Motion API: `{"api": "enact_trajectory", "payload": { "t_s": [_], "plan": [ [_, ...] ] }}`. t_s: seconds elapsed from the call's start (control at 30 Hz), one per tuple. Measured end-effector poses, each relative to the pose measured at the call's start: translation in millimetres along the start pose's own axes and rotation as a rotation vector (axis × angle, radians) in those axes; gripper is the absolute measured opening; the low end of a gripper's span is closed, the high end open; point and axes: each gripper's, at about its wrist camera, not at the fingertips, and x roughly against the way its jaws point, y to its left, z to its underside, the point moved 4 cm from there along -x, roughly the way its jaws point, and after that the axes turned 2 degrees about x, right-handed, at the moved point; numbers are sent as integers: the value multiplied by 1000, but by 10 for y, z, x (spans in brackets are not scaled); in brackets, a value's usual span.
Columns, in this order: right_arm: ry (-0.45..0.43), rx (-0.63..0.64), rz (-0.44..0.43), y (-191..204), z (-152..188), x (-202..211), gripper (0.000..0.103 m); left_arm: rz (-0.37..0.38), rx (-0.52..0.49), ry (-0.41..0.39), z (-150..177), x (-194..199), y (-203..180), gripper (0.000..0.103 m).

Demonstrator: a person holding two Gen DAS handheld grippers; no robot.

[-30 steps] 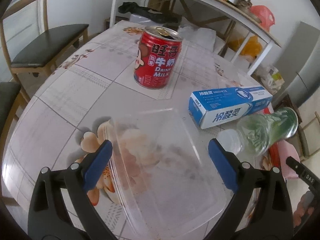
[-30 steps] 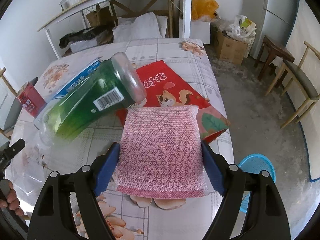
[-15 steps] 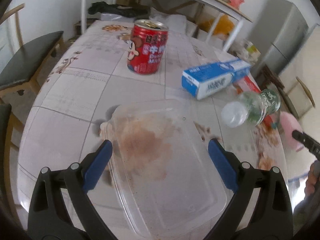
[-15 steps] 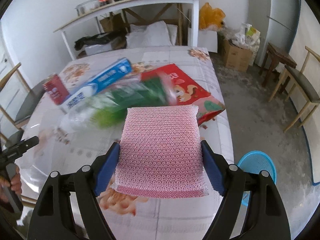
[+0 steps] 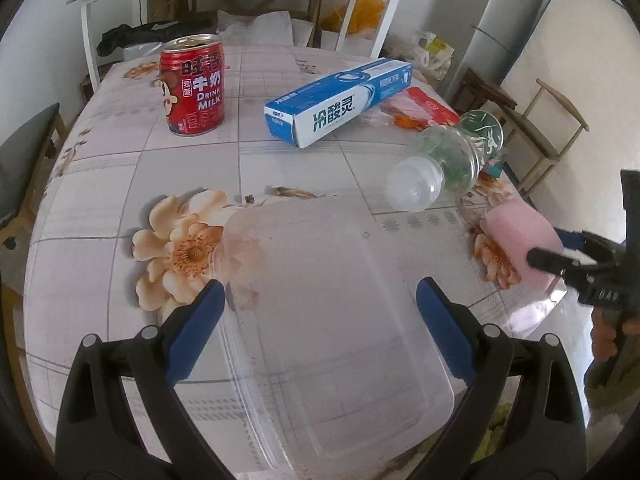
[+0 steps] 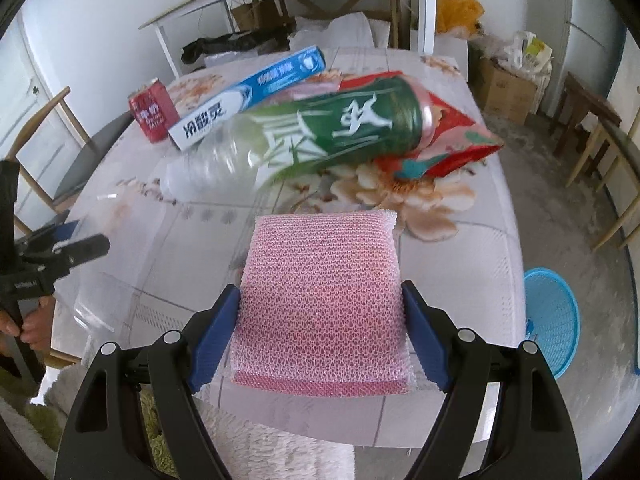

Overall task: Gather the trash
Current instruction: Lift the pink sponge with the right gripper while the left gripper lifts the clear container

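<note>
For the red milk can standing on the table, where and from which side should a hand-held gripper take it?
Grip the red milk can across its round wall at mid-height, coming in from the near side, probably. It stands upright with clear tablecloth around it, and the toothpaste box lies apart.

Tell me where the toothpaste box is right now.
In the left wrist view the toothpaste box lies flat on the table, right of the red milk can and behind the lying green-label bottle.
</note>
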Motion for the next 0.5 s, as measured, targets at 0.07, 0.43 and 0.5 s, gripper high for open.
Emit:
{"api": "enact_trajectory", "payload": {
  "t_s": [0.07, 0.43, 0.5],
  "plan": [
    [4, 11, 4, 29, 21, -18, 78, -14, 25, 18, -9, 4, 25, 93],
    [40, 45, -12, 113, 37, -132, 81, 28, 198, 87, 54, 99, 192, 93],
    [42, 41, -18, 111, 35, -131, 82, 23, 190, 98, 66, 105, 166, 93]
  ]
}}
